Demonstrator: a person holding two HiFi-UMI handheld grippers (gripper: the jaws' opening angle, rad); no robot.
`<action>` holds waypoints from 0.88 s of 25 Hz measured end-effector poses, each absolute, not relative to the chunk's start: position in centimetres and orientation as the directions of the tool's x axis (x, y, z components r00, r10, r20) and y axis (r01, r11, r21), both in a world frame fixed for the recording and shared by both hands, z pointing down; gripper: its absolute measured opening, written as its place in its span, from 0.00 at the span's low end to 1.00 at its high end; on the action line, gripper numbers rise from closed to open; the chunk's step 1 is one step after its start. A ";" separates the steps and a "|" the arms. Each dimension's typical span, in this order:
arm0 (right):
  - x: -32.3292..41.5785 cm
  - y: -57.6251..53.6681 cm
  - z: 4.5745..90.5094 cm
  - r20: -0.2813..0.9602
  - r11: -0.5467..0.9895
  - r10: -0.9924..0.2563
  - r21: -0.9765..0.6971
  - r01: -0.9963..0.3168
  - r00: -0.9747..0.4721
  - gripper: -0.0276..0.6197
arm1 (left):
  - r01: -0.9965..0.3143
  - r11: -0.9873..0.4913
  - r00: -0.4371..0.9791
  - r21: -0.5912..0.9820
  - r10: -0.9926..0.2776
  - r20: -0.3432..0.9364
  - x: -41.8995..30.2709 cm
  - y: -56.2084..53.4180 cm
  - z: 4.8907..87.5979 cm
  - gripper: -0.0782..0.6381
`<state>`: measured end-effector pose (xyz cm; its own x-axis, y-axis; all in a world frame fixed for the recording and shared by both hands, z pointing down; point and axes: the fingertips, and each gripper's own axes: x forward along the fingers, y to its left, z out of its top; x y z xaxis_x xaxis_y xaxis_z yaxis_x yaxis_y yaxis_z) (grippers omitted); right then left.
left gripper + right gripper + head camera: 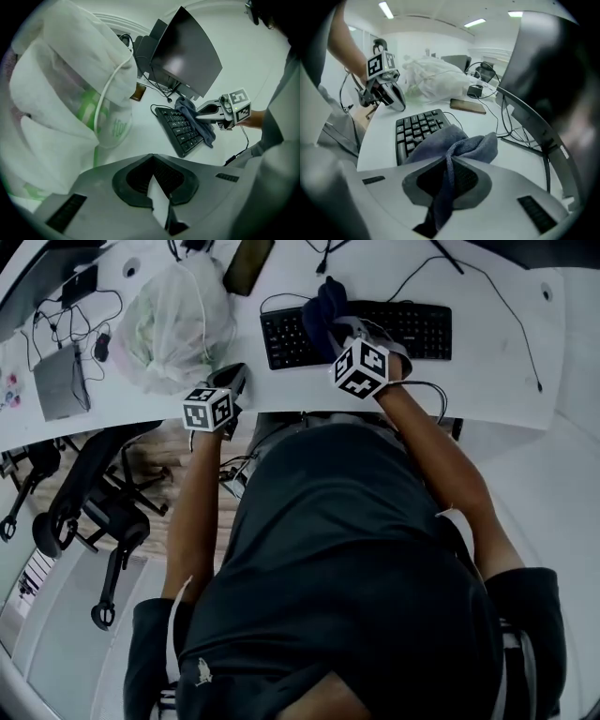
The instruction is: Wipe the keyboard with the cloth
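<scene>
The left gripper (232,381) is hovering at the near edge of the tabletop (487,390), its jaws closed on nothing. Farther in, the right gripper (447,176) is pinching the cloth (457,143) in its jaws and resting it on the left half of the keyboard (415,129), so wiping seems to be under way. The next move is probably calling for dragging the cloth across the remaining keys.

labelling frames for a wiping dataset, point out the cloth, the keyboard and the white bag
cloth (454,145): right gripper view, bunched fold above the grip
keyboard (422,329): head view, bare keys at its right end
white bag (178,320): head view, its middle
</scene>
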<state>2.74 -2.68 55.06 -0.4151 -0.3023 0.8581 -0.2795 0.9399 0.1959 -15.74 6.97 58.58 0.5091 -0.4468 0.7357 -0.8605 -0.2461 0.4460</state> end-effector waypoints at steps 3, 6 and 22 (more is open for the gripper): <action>8.5 -4.7 55.1 0.865 0.915 -0.321 0.178 -0.363 -0.385 0.09 | -0.854 -0.221 0.518 0.471 -0.442 0.732 -15.2 6.4 58.7 0.12; 16.6 -6.8 54.7 0.873 0.867 -0.385 0.231 -0.441 -0.300 0.09 | -0.850 -0.205 0.524 0.486 -0.440 0.730 -15.0 6.0 58.7 0.12; 16.5 -2.8 55.8 0.895 0.892 -0.397 0.324 -0.314 -0.205 0.09 | -0.876 -0.213 0.480 0.432 -0.468 0.742 -15.2 6.0 58.6 0.12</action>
<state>16.47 -2.83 55.82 -0.2047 -0.3973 0.8946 -0.3143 0.8922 0.3243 -15.21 6.05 58.57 0.4797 -0.4680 0.7422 -0.8763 -0.2127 0.4322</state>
